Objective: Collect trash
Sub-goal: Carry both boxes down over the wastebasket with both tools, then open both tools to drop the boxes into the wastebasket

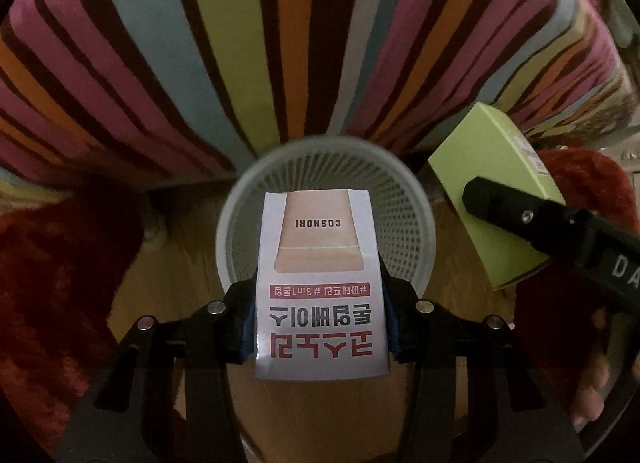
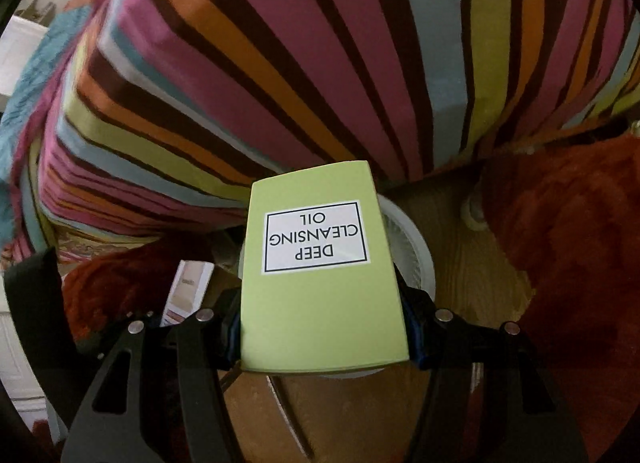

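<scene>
cardboard is what we are dealing with in both hands: the left gripper (image 1: 322, 327) has its fingers closed on a white cosnori carton (image 1: 320, 287), pinched across its narrow sides near the end closest to us, and the right gripper (image 2: 322, 337) has its fingers clamped the same way on a lime-green deep cleansing oil carton (image 2: 320, 271). in the left wrist view the green carton (image 1: 496, 199) shows at about 2 o'clock with one black finger across it.

we judge both cartons light and probably empty, stiff along the folded edges but easy to dent on the broad faces, with smooth printed skin that could slide if the pinch slackens. taking them across the narrow sides near one end, as now, looks right; a harder squeeze would only crush them.

the white mesh wastebasket (image 1: 320, 203) stands on the wooden floor (image 1: 188, 263); the white carton hangs right over its mouth at 12 o'clock. in the right wrist view the wastebasket (image 2: 412, 247) peeks out behind the green carton toward 1 o'clock, so that carton seems near the rim, not clearly over the opening.

room is tight. the striped bedding (image 1: 280, 43) crowds in from 10 to 2 o'clock behind the bin, and a red shaggy rug (image 1: 60, 283) lies at 9 o'clock and 3 o'clock. the two cartons sit close together, so we would drop one at a time to keep the hands from knocking.
</scene>
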Available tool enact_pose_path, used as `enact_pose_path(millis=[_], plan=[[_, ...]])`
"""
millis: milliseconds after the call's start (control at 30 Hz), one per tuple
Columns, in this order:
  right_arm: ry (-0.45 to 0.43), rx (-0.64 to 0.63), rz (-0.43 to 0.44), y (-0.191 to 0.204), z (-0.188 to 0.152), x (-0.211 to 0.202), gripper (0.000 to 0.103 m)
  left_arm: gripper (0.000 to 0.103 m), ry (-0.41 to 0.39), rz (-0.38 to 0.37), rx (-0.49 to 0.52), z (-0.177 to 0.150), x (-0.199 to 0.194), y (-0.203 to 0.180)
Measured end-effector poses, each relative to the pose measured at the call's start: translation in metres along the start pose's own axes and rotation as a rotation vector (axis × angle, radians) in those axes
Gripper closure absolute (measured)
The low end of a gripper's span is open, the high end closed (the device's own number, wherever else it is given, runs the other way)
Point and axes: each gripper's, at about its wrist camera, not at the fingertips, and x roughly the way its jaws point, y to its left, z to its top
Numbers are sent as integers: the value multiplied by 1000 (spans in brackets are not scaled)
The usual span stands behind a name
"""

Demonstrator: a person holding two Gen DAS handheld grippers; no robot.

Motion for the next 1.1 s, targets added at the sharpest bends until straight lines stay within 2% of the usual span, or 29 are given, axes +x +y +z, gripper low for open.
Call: enact_pose_path(millis=[167, 400, 567, 733, 800, 833, 900, 1100], plan=[[105, 71, -21, -9, 5, 36, 46, 55, 122, -28, -77, -2, 33, 12], [199, 97, -57, -6, 4, 73, 46, 55, 230, -43, -148, -5, 60, 20], [256, 123, -59, -14, 0, 98, 46, 55, 263, -51, -182, -3, 70, 25], [277, 152, -51, -16, -2, 103, 45, 54, 286, -69, -204, -3, 84, 27], [285, 164, -58, -14, -1, 110, 43, 42, 295, -70, -210, -2, 91, 28], [288, 170, -68, -17, -2, 108, 35, 35, 293, -65, -212, -3, 92, 29], [283, 188, -85, -20, -2, 108, 27, 34, 287, -47, -217, -2, 93, 29], [265, 220, -101, -22, 1, 101, 26, 34, 289, -39, -243, -1, 95, 31]])
